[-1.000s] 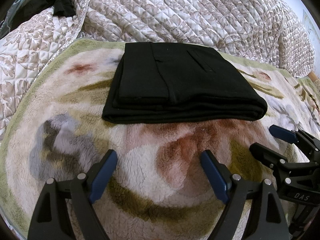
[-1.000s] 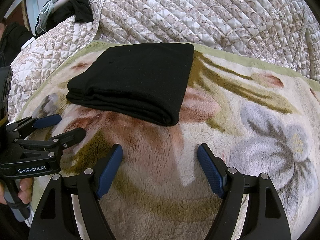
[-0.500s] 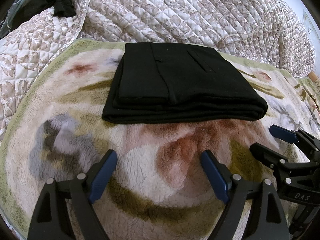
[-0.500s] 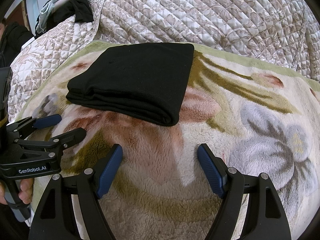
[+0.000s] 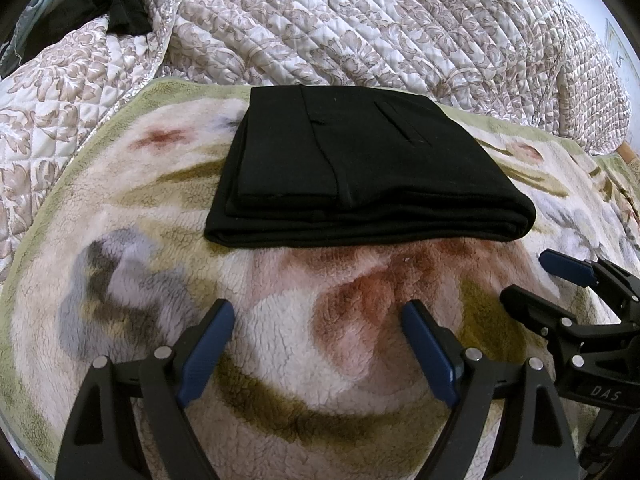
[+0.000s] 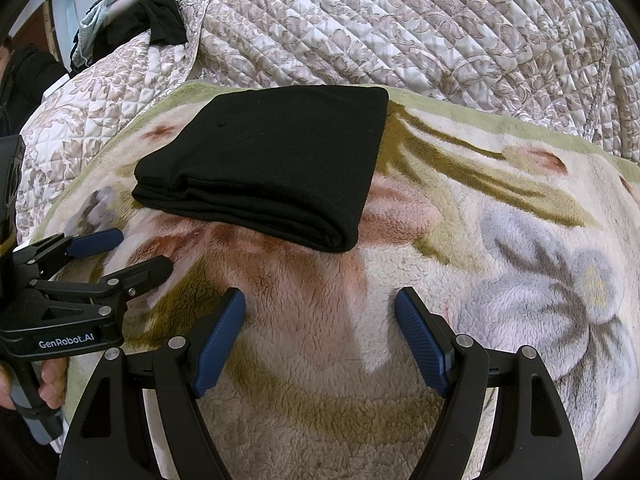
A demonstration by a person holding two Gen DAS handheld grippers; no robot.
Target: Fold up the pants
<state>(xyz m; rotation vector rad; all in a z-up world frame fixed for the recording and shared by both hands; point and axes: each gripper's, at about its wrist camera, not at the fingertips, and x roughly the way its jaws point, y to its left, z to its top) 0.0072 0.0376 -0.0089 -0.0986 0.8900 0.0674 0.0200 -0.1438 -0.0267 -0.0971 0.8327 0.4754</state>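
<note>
My left gripper has jaws spread wide, nothing between the blue pads, just fleece under them; it angles down at the bed, tips above the fleece blanket, whether they touch it I cannot tell. Same on my right gripper: jaws spread, empty, pitched down toward the blanket. Both sit side by side, near each other but apart; the right one shows at the right edge of the left view, the left one at the left edge of the right view, its handle wrapped by my left hand, fingers curled round the grip. Black pants lie just ahead of both grippers, clear of the pads, folded into a flat stacked rectangle with layered edges toward me and a pocket slit on top. In the right view the pants sit ahead and to the left of my jaws. They rest on the floral blanket near its far green border. Beyond that a quilted bedspread, and dark clothes piled at far left.
</note>
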